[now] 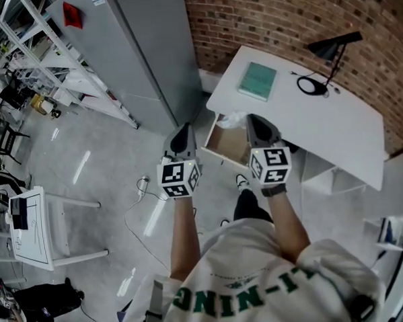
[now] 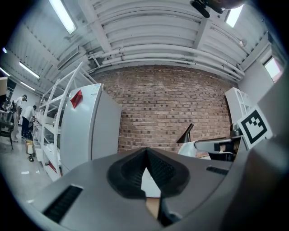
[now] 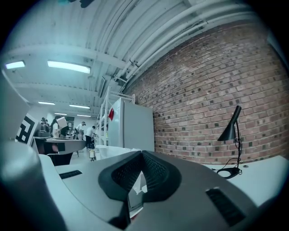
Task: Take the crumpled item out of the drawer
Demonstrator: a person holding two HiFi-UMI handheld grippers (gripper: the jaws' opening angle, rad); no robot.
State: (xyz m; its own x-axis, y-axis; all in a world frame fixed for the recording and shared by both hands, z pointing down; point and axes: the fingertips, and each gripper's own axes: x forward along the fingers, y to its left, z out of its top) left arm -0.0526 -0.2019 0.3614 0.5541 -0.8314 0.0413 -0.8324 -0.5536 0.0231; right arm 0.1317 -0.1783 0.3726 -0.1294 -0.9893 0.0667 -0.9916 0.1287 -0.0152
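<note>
A white desk stands against a brick wall, with its wooden drawer pulled open toward me. The crumpled white item lies at the drawer's far end, under the desk's edge. Both grippers are held up level over the drawer's front. My left gripper is near the drawer's left corner, its jaws meeting at the tips with nothing between them. My right gripper is just right of the crumpled item, its jaws also closed. A scrap of crinkled white shows below the closed tips; I cannot tell whether it touches them.
A teal book and a black lamp with its cable are on the desk. A tall grey cabinet stands left of the desk, metal shelving beyond it. A white stool and a floor cable are on my left.
</note>
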